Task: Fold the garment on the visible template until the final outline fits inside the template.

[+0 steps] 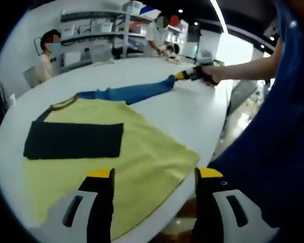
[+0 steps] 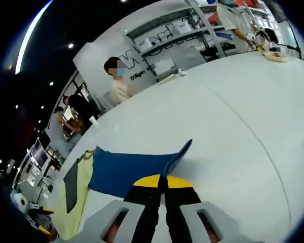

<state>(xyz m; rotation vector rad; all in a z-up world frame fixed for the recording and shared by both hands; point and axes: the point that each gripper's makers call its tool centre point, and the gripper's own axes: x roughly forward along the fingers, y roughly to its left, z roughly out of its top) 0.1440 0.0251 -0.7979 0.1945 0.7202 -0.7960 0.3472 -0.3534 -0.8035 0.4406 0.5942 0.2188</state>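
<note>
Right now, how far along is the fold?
Early. Done: the yellow garment lies spread on the white table, with a black rectangle on it. In hand: the right gripper is shut on the blue part, pulled out long across the table. The left gripper hangs open over the near edge. Left: every fold; no folded layer of yellow shows.

Garment (image 1: 142, 162) flat on the table (image 1: 142, 71) near its edge, template (image 1: 73, 140) lying on the garment, sleeve (image 1: 131, 93) stretched across the table beyond, people behind the table.
</note>
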